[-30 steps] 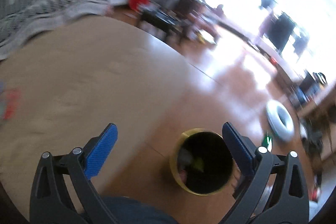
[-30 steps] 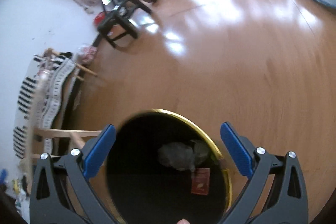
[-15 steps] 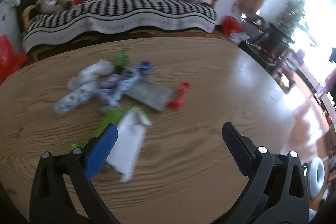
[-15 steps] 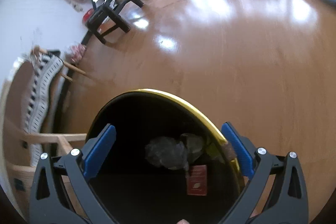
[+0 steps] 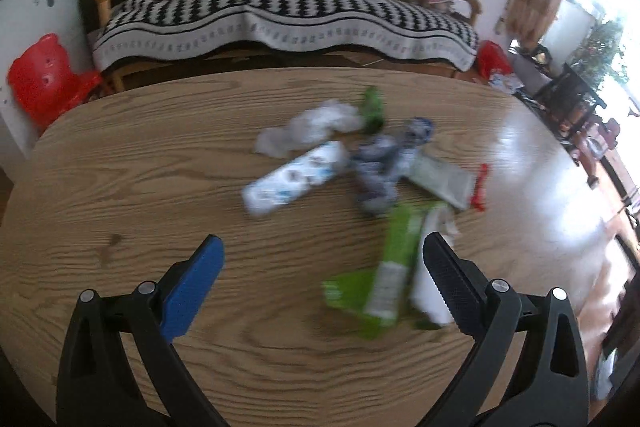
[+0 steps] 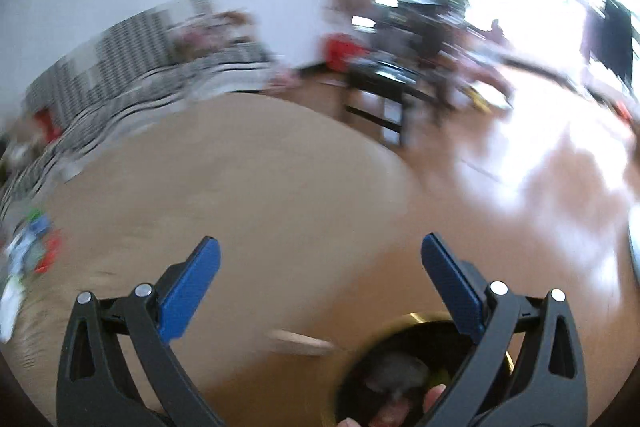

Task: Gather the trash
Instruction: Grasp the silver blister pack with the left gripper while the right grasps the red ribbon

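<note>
Counted on the oval wooden tabletop (image 5: 120,195): one cluster of litter toward the right edge, blurred by motion. Made out in it: one white crumpled tissue (image 5: 308,131), one white cylindrical wrapper with blue print (image 5: 294,177), one blue-and-white crumpled wrapper (image 5: 384,163), one grey flat pouch (image 5: 440,181), one small red scrap (image 5: 480,189), one dark green wrapper (image 5: 373,109) toward the far edge, one bright green flat packet (image 5: 384,275) nearest the front, with a white sheet (image 5: 428,291) just beside it. Exact count beyond these not determinable.

Also counted: one black round bin with gold rim (image 6: 416,319) on the floor off the tabletop's right edge, grey crumpled waste inside.

Left gripper (image 5: 322,259) held above the tabletop, angled down at the front of the cluster. Jaws spread wide, nothing between them; right finger overlapping the white sheet in view, contact not determinable.

Right gripper (image 6: 320,263) held over the right edge of the tabletop, bin low in its view. Jaws spread wide, holding nothing. View heavily blurred. Fingertips of one hand (image 6: 434,393) visible at the bottom of the right wrist view.
</note>
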Demonstrator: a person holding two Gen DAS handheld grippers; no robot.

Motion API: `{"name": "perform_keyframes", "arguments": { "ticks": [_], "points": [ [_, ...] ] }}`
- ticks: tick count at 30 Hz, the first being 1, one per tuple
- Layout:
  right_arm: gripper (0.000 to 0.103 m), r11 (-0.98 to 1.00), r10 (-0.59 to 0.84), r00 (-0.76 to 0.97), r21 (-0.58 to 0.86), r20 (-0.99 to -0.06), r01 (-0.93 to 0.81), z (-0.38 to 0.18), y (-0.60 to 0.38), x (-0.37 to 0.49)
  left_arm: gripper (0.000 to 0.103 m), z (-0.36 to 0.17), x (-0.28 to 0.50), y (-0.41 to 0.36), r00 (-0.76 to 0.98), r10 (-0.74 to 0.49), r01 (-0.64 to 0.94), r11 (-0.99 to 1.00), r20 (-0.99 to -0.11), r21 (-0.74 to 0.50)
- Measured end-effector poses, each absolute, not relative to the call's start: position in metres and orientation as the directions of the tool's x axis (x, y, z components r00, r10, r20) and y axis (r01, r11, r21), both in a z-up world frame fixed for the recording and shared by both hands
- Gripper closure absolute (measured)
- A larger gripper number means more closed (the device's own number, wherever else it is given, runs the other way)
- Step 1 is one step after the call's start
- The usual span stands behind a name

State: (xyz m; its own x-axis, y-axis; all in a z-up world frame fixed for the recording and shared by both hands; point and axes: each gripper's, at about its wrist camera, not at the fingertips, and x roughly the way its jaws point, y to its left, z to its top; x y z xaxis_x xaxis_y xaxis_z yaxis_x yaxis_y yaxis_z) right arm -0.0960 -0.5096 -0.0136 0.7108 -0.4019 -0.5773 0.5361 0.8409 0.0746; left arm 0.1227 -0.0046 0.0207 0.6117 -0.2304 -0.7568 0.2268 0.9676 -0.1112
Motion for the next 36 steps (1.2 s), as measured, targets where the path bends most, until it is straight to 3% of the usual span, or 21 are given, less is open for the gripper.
{"name": "perform_keyframes", "arguments": {
  "ticks": [4, 6, 10, 14, 19, 25, 36],
  "points": [
    [0.006, 0.926, -0.313, 0.730, -0.026, -0.608, 0.376, 0.006, -0.440, -0.011, 0.006, 0.011, 0.138, 0.020, 0.605, -0.184, 0.193, 0.978, -0.775, -0.081],
    [0.006, 0.939, -0.297, 0.679, -0.077, -0.672, 0.335, 0.001, -0.406, 0.034, 0.006, 0.006, 0.147, 0.025, 0.598, -0.162, 0.196, 0.979, -0.785, -0.052],
    [0.006, 0.955, -0.229, 0.591, -0.060, -0.774, 0.291, -0.016, -0.360, 0.097, 0.006, -0.006, 0.165, 0.026, 0.570, -0.153, 0.226, 0.974, -0.807, -0.024],
    [0.006, 0.971, -0.196, 0.553, -0.081, -0.810, 0.227, -0.026, -0.315, 0.144, 0.006, -0.017, 0.180, 0.025, 0.555, -0.141, 0.229, 0.973, -0.820, -0.012],
    [0.006, 0.977, -0.212, 0.477, -0.165, -0.853, 0.138, -0.059, -0.283, 0.168, 0.006, -0.028, 0.189, 0.023, 0.544, -0.136, 0.236, 0.972, -0.828, -0.004],
    [0.007, 0.957, -0.291, 0.477, -0.257, -0.829, 0.136, -0.057, -0.320, 0.160, 0.006, -0.037, 0.198, 0.017, 0.525, -0.131, 0.252, 0.968, -0.841, 0.006],
    [0.007, 0.984, -0.145, 0.440, -0.083, -0.886, 0.156, -0.064, -0.341, 0.155, 0.005, -0.050, 0.221, -0.017, 0.474, -0.086, 0.333, 0.939, -0.877, 0.088]
  ]
}}
